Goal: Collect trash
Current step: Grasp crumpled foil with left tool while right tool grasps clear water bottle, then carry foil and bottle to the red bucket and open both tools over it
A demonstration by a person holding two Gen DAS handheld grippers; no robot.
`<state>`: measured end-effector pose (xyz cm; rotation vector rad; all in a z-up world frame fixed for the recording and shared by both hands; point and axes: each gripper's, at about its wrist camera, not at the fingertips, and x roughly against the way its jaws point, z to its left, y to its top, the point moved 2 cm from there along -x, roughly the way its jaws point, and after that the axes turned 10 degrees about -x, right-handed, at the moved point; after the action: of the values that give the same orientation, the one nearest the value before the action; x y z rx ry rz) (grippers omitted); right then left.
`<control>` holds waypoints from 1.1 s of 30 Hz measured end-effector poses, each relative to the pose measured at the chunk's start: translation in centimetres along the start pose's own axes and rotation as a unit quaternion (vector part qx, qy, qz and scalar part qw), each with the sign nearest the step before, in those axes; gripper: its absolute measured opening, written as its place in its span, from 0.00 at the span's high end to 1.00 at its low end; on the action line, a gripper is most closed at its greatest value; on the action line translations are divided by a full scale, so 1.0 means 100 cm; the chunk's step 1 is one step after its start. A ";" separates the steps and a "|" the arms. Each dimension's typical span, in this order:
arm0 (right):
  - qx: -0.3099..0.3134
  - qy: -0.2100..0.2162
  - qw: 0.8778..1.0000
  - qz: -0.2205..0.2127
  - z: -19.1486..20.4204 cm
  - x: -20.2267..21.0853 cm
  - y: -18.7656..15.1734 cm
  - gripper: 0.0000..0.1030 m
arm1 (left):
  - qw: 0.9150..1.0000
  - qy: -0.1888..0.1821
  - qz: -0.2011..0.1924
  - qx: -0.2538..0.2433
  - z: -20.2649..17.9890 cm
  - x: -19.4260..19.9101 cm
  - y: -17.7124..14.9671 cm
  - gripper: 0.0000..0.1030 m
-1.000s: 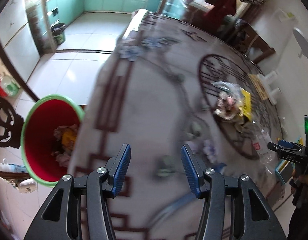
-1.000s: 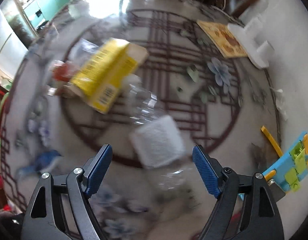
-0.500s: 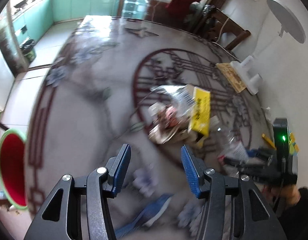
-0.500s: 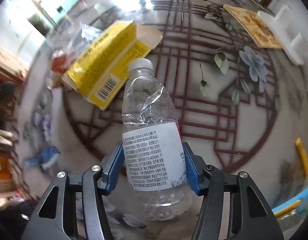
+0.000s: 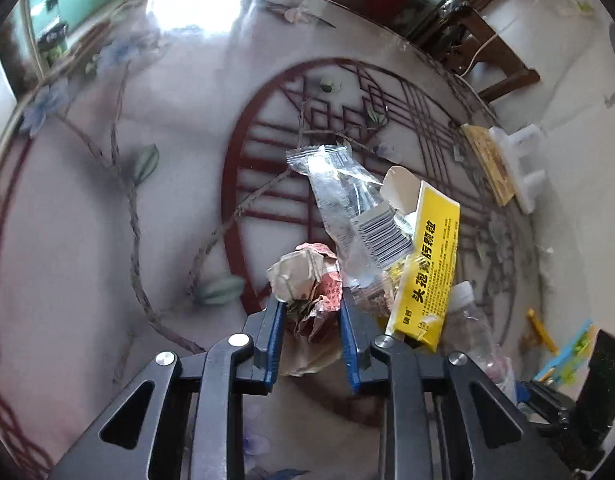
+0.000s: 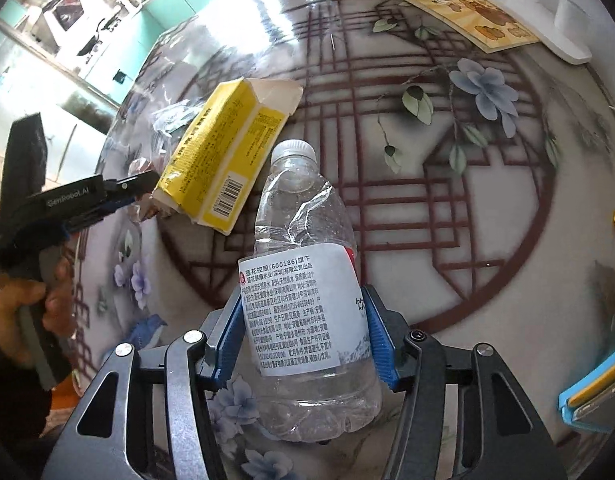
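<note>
Trash collection looks partly under way, with nothing binned in these views and no bin visible. On a round patterned worktop [image 5: 107, 240], the left tongs [image 5: 311, 312] are closing around one crumpled paper wad [image 5: 307, 276], which sits between the blue pads and appears pinched. The right tongs [image 6: 303, 340] are clenched on one empty clear water bottle [image 6: 303, 280], gripped at its label, cap pointing away. Still lying loose on the worktop: one yellow carton [image 5: 431, 264] with an open flap, and one clear plastic wrapper [image 5: 347, 204] draped beside it, touching the wad. So four trash pieces are countable, two in grip, two left. A person's hand [image 6: 27, 304] holds the left tool.
</note>
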<state>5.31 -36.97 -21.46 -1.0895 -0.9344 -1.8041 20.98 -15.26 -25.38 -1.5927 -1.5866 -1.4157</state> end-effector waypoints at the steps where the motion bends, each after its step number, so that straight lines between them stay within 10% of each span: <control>1: -0.001 0.001 1.000 -0.002 0.001 0.002 -0.001 0.48 | 1.000 0.004 -0.004 -0.005 0.000 0.003 0.000 0.85; 14: 0.030 0.016 0.998 -0.056 0.059 0.030 -0.005 0.49 | 0.996 0.014 -0.081 -0.020 0.018 0.103 -0.036 0.89; 29: 0.054 -0.058 0.995 0.068 0.080 -0.040 -0.053 0.50 | 0.994 0.026 -0.109 0.012 0.076 0.167 -0.086 0.89; 33: 0.041 -0.015 0.997 0.057 0.095 -0.036 -0.059 0.51 | 0.993 0.029 -0.112 0.012 0.089 0.179 -0.092 0.89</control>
<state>4.06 -25.34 -22.43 -1.1002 -0.9363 -1.6462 11.69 2.10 -15.68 -1.3818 -1.7860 -1.5344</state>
